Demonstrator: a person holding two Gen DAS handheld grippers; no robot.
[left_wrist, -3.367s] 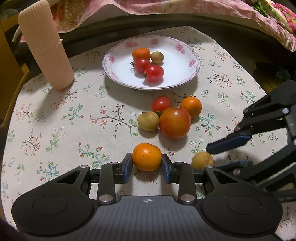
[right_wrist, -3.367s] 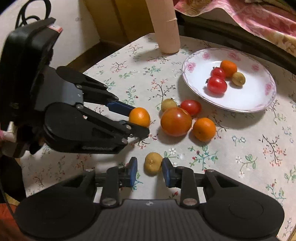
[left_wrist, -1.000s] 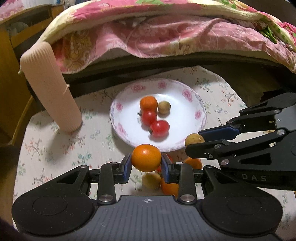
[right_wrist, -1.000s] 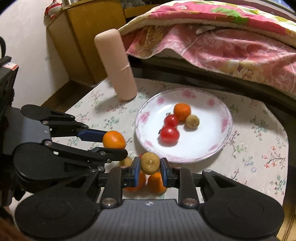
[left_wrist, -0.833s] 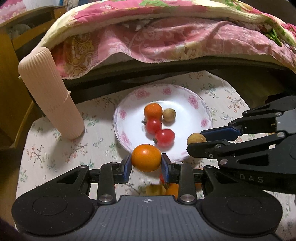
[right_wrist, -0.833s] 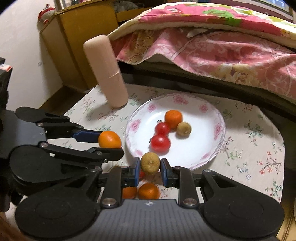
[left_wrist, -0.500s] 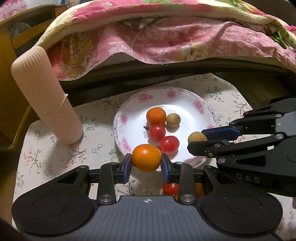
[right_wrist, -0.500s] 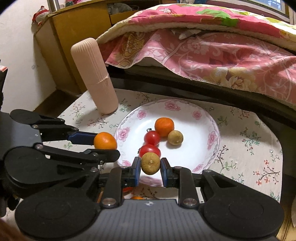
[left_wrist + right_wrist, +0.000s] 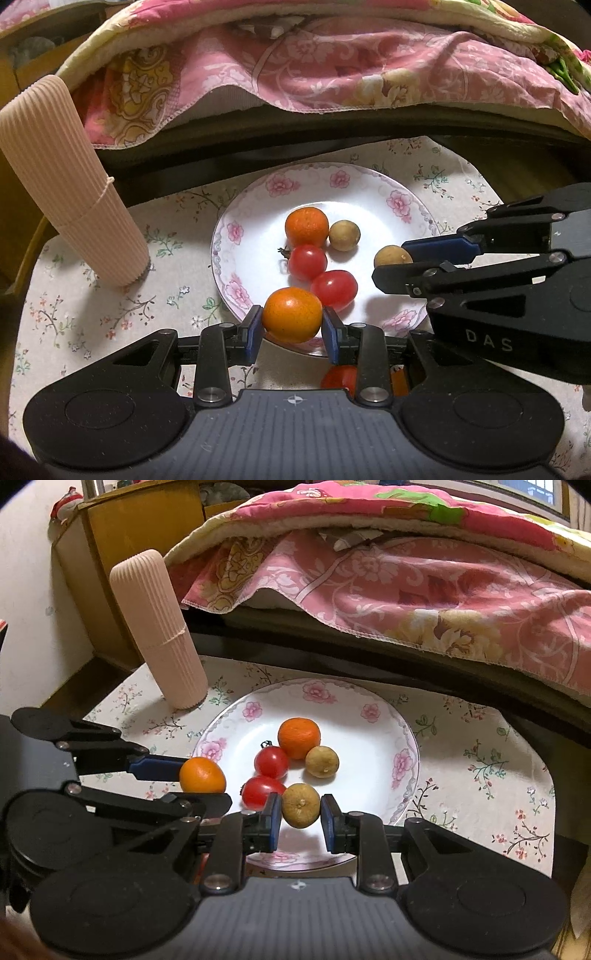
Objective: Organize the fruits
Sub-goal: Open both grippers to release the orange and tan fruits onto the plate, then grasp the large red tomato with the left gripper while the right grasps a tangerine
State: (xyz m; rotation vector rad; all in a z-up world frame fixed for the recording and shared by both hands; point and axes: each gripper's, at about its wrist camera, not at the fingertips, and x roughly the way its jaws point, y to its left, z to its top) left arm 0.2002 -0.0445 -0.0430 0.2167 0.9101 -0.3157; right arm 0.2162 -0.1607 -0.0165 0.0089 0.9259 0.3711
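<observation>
Both grippers over plate [image 9: 406,206]: left gripper [image 9: 292,320] opening, orange [image 9: 291,314] between pads; right gripper [image 9: 300,808] clamps brown fruit [image 9: 301,805].

A plate [image 9: 406,206] sits on a covered table [image 9: 74,306], with a bed quilt [image 9: 332,66] hanging beyond the table's far edge. A ribbed cylinder [image 9: 70,184] stands upright on the table, left of the plate. On the plate, a mandarin [image 9: 306,226] lies farthest, a small round fruit [image 9: 344,235] touching its right side, and two tomatoes [image 9: 307,262] [image 9: 334,288] nearer. Over the plate's near-left rim, the left gripper [image 9: 291,325] carries an orange [image 9: 291,314]; to its right, over the plate's right part, the right gripper [image 9: 300,812] carries a small fruit [image 9: 301,805]. Another tomato [image 9: 338,376] lies on the table, nearer than the plate.
</observation>
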